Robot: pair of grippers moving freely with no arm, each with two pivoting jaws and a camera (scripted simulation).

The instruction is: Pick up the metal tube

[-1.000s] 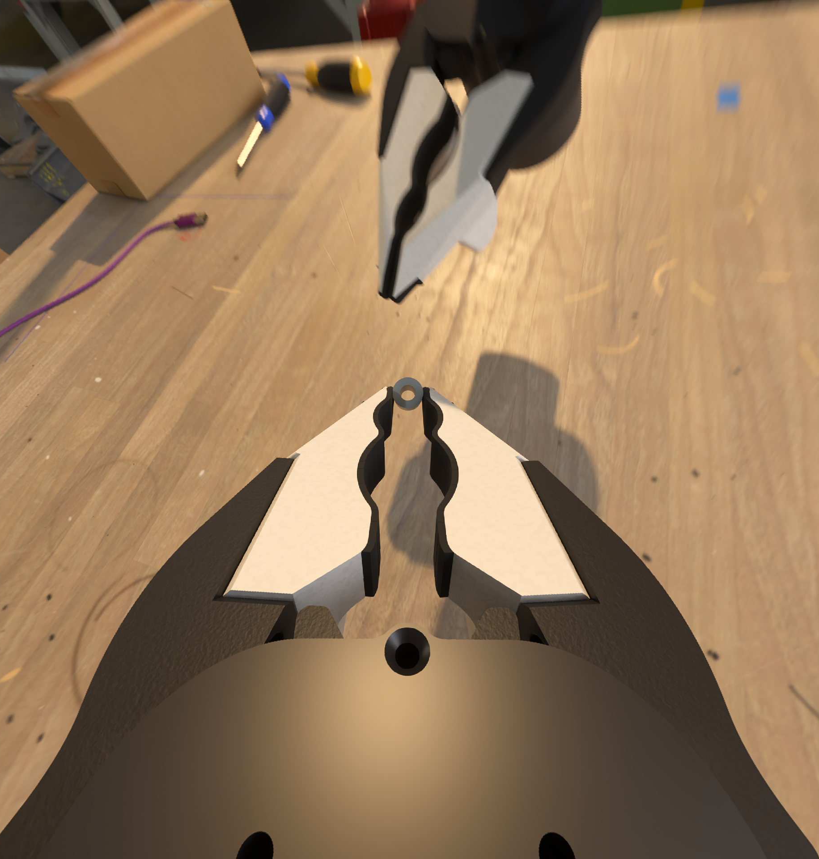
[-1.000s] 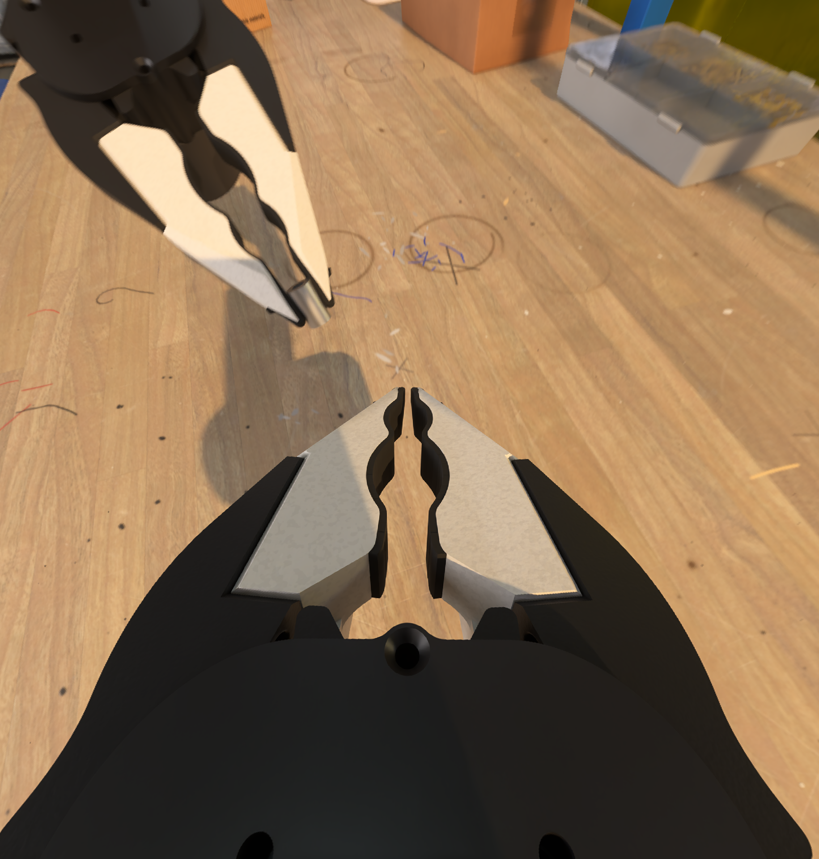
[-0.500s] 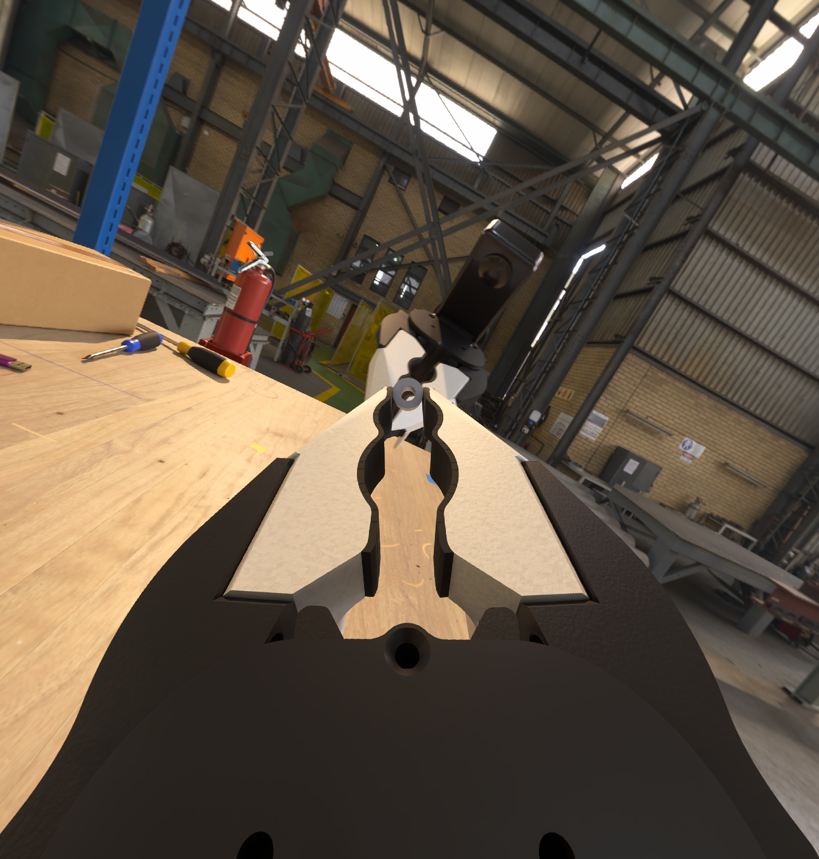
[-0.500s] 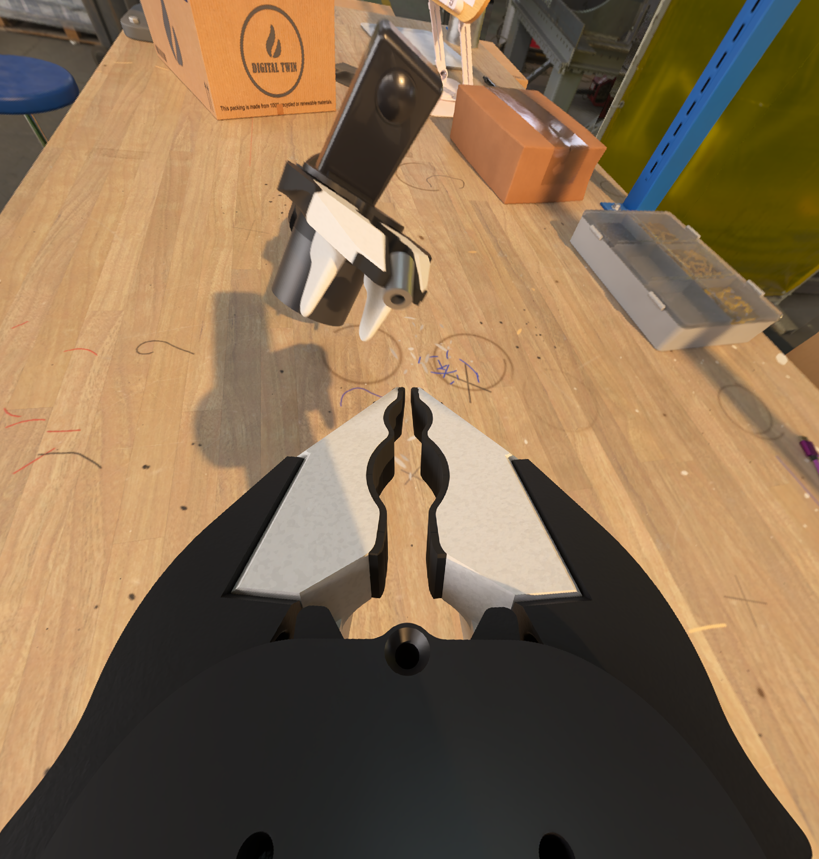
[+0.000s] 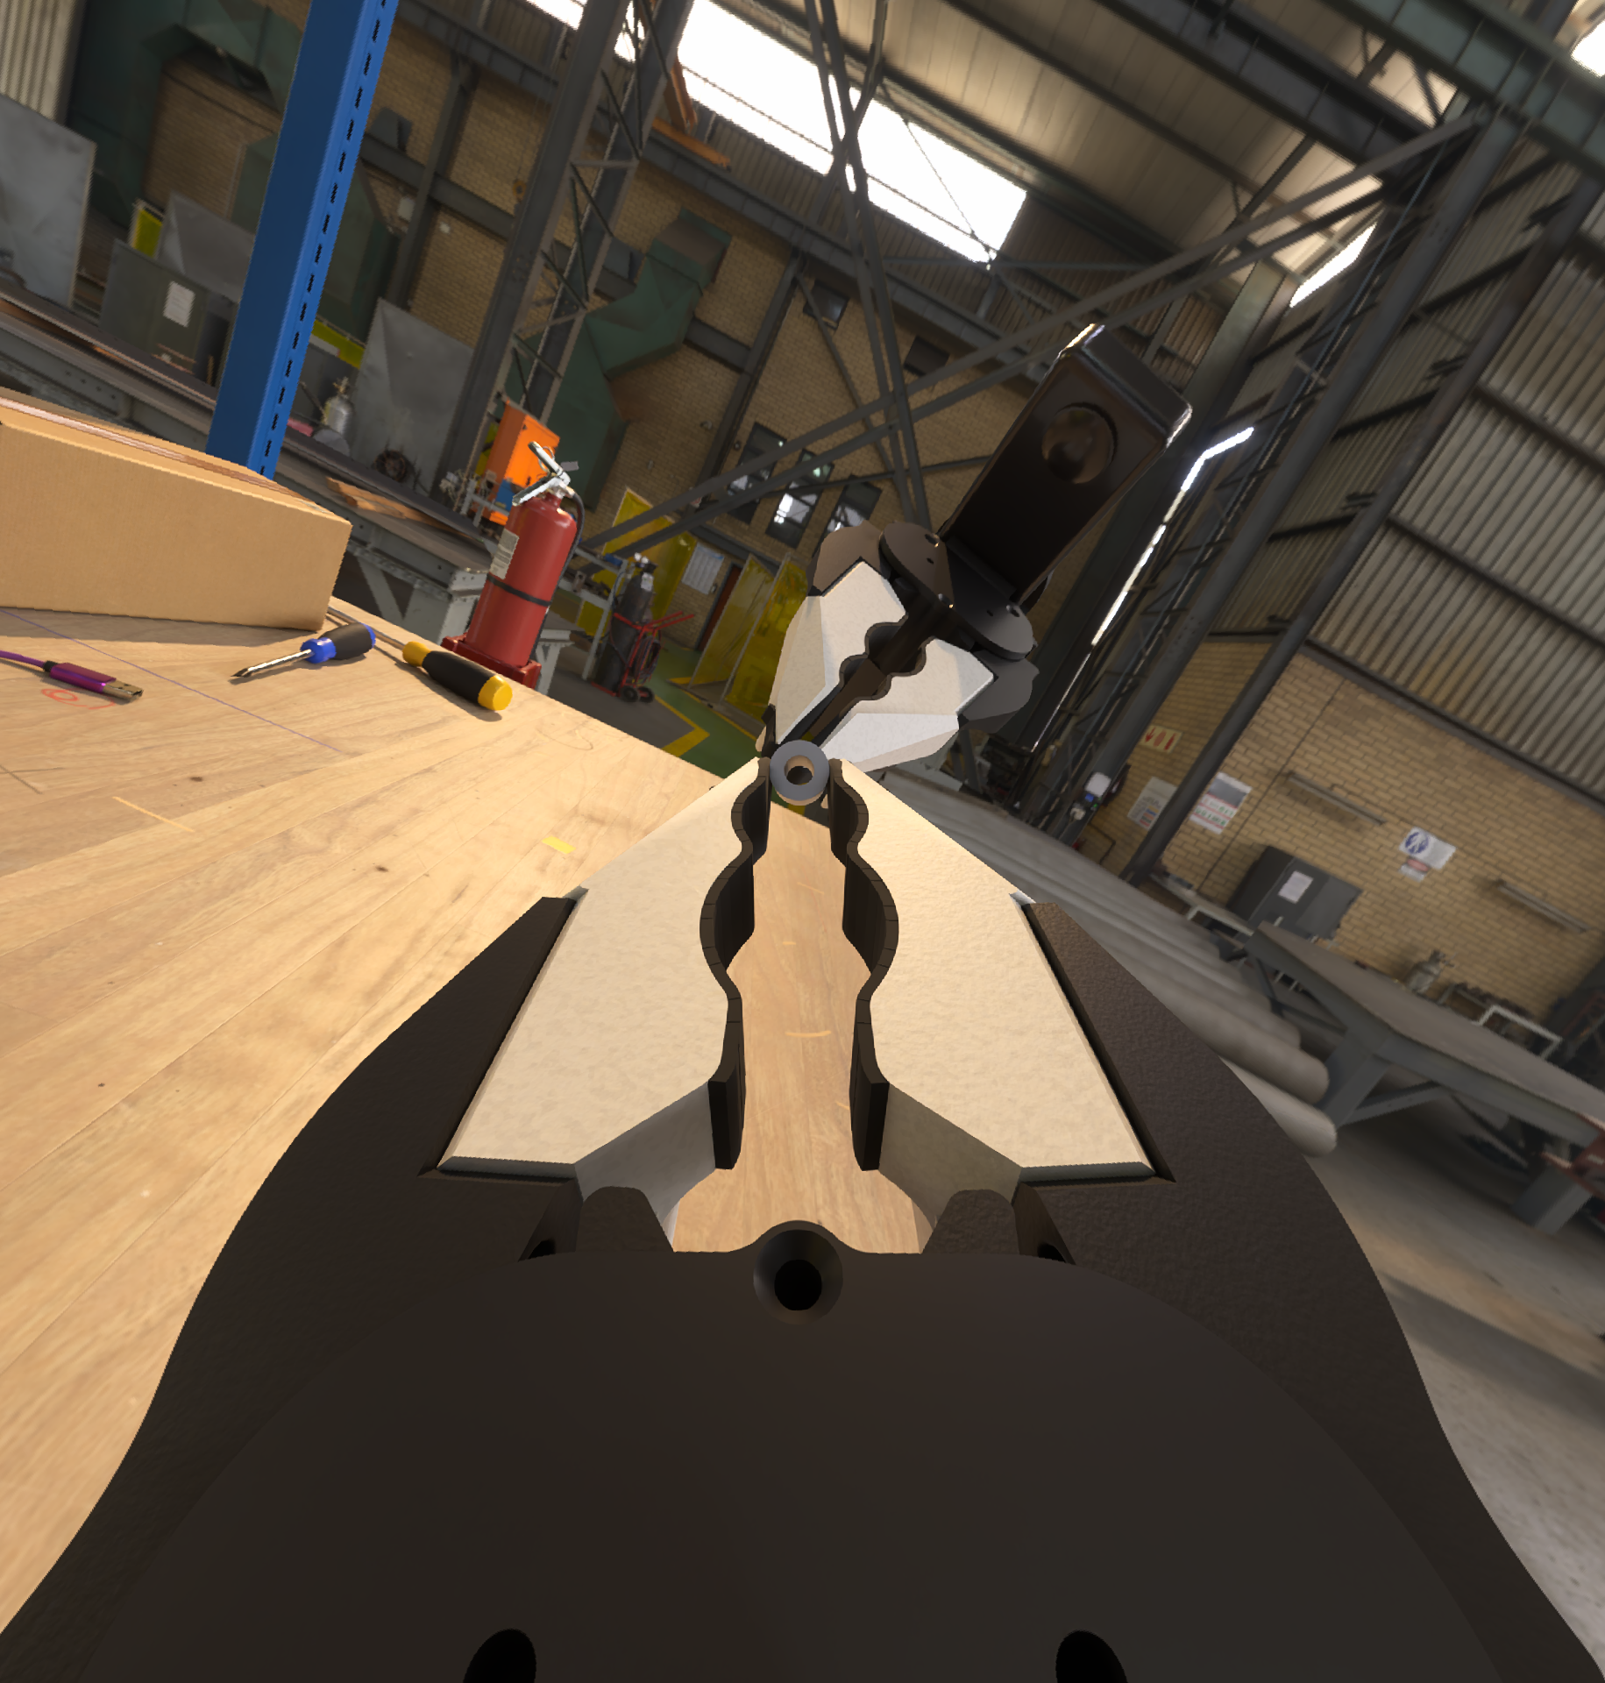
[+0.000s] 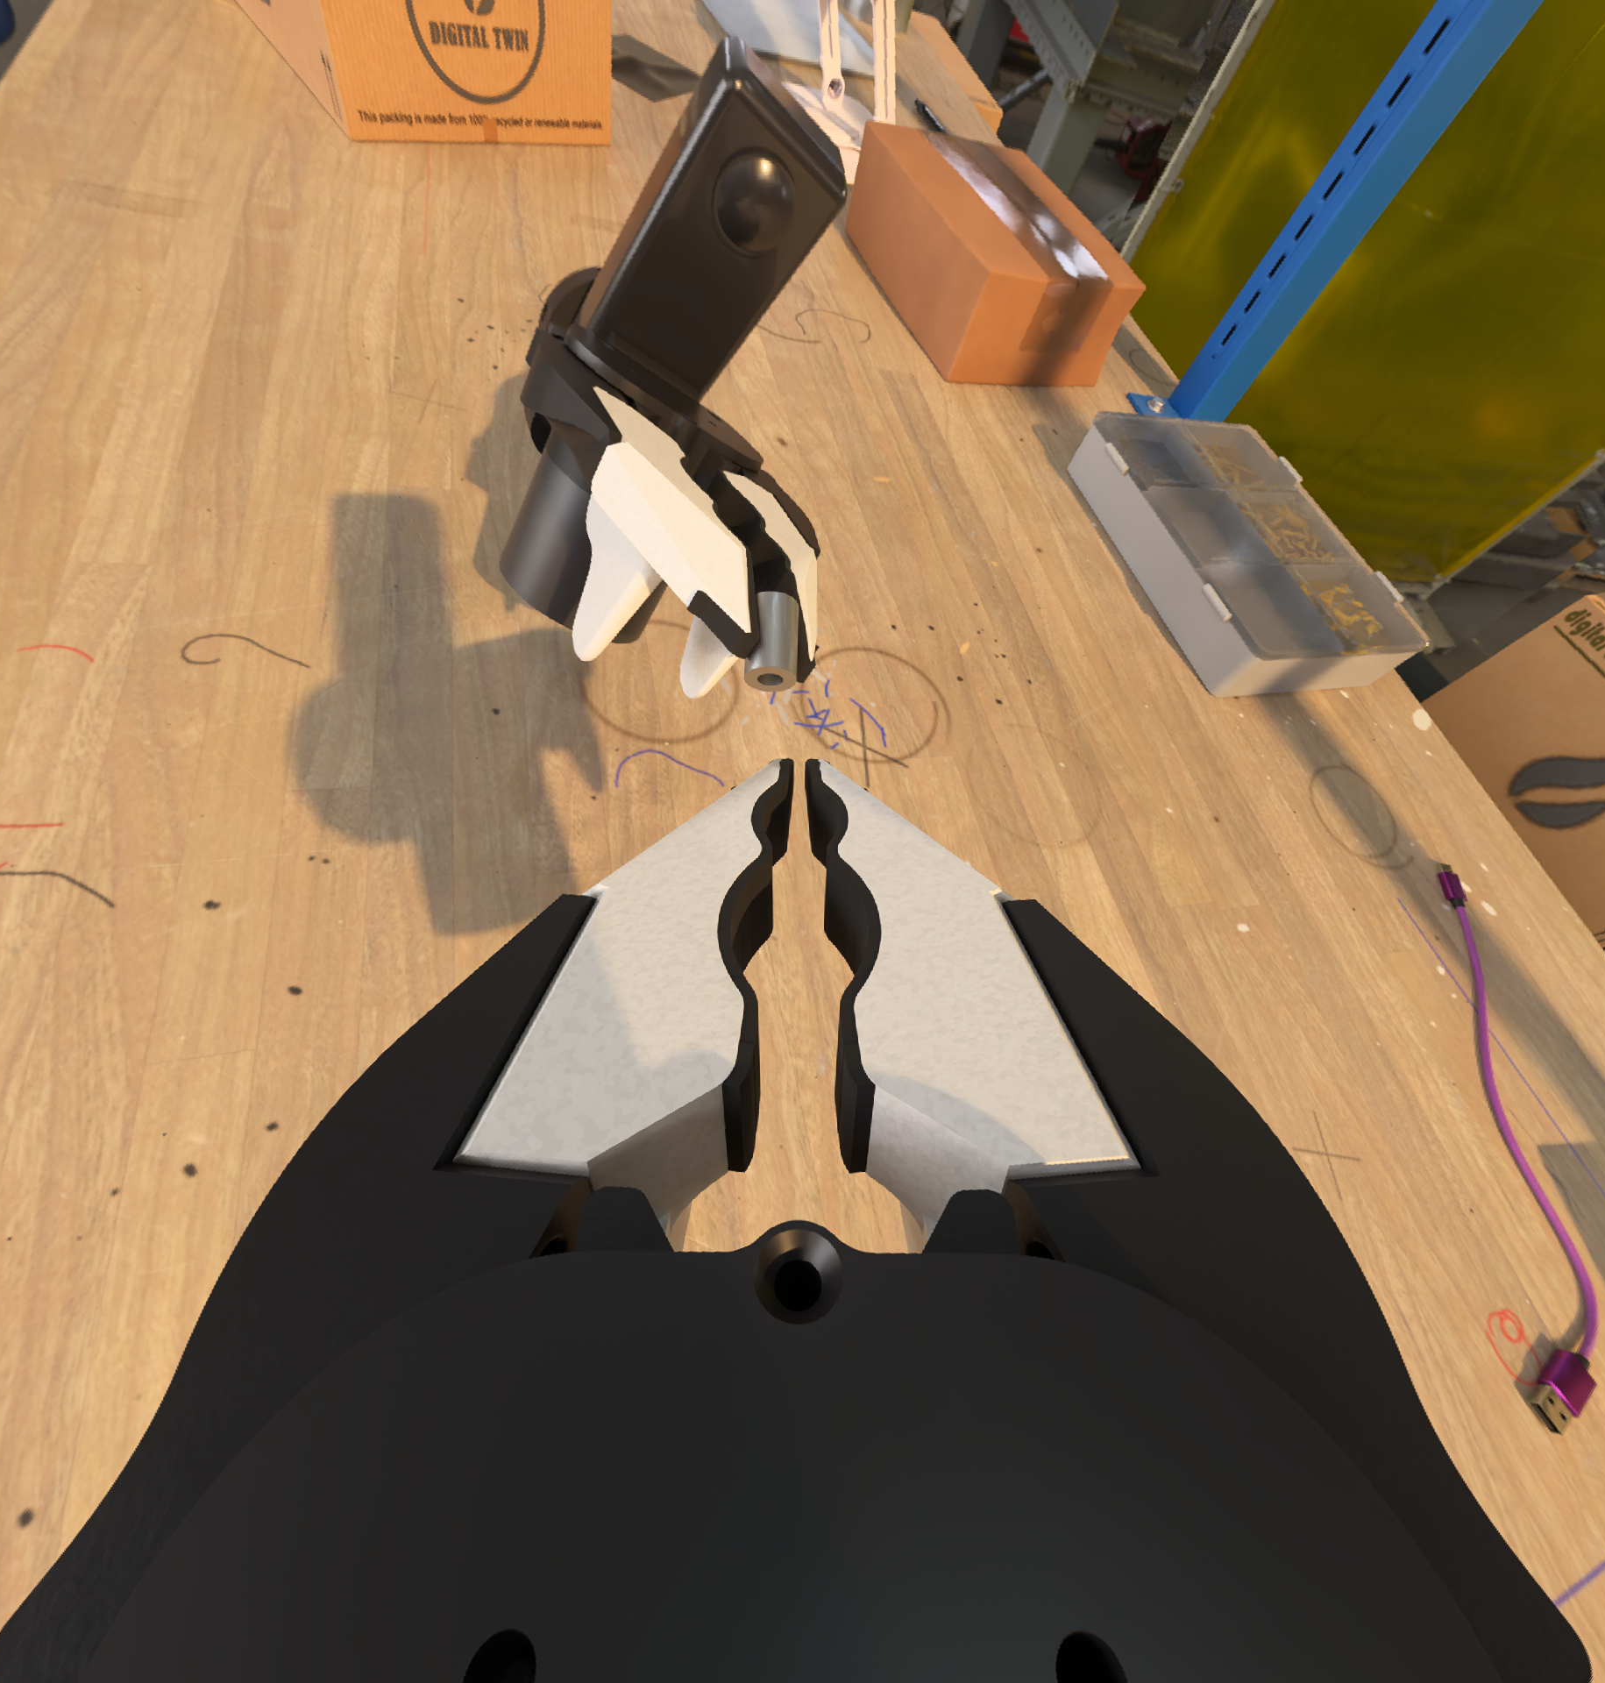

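Left gripper (image 5: pixel 798 774): clamped on the metal tube (image 5: pixel 799 773) at the very tips of the jaws, bore end-on to the camera. Held well clear of the surface (image 5: pixel 234 911), going by the right wrist view. Looks picked already; only holding left.

Risks, as a judgement:
- Tip-only pinch on a smooth round part, forward of the scalloped recesses. Could squirt out or pivot on any jolt or slackening.
- Pokes out below the tips. Could lever loose if knocked on the surface.
- Right gripper (image 6: pixel 798 765): closed to a thin slit, gripping nothing, aimed at the tube from just short of it. Could clip the tube if pushed ahead.

Hard to read:
- Far left of the left jaws: cardboard box (image 5: pixel 124 537) and purple cable (image 5: pixel 52 669), both cut off by the frame edge.
- Between the left jaws: only the tube's end ring on show, length hidden behind it.
- Ahead of the right jaws: upper part of the tube buried between the other gripper's fingers, so grip depth unclear.
- Ahead-right of the right jaws: clear parts box (image 6: pixel 1236 555), contents too small to tell.
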